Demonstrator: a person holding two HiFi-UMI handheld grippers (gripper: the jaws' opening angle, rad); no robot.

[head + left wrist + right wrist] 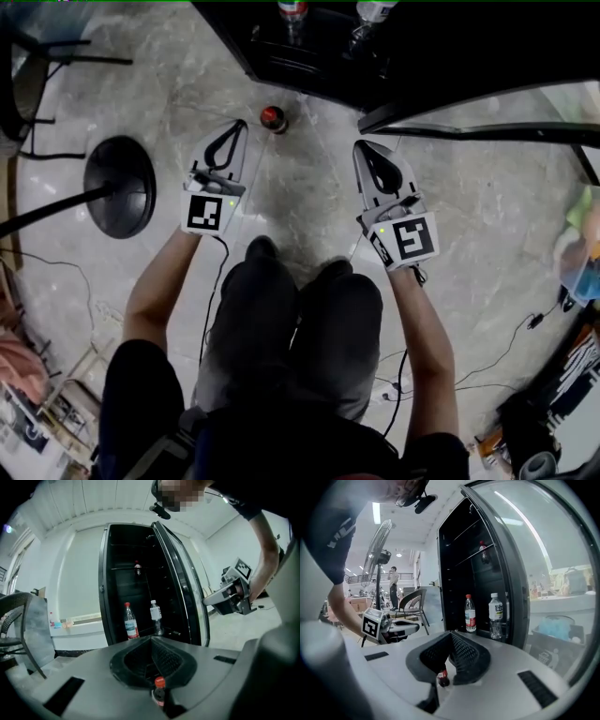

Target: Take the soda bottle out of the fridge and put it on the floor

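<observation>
Left gripper [151, 639]: jaws shut tip to tip, nothing between them. Right gripper [451, 633]: also closed and empty. Both hang over the floor [309, 192], pointed at the open fridge [309, 66].

Soda bottle [273, 118] is out, standing on the floor just ahead of the left gripper's tip and apart from it, near the fridge's bottom edge. Nothing touches it. A red-capped bottle [131, 621] and a white-capped bottle [155, 616] sit on the fridge shelf.

My read: the placing is done and only the retreat is left. Pull the grippers away up and back, not sideways. Keep the left tip off the cap, since a tall bottle on a narrow base probably tips easily.

Orientation: upright, red cap up, long axis vertical, square to the floor. The head view looks almost down that axis. No lean visible.
</observation>
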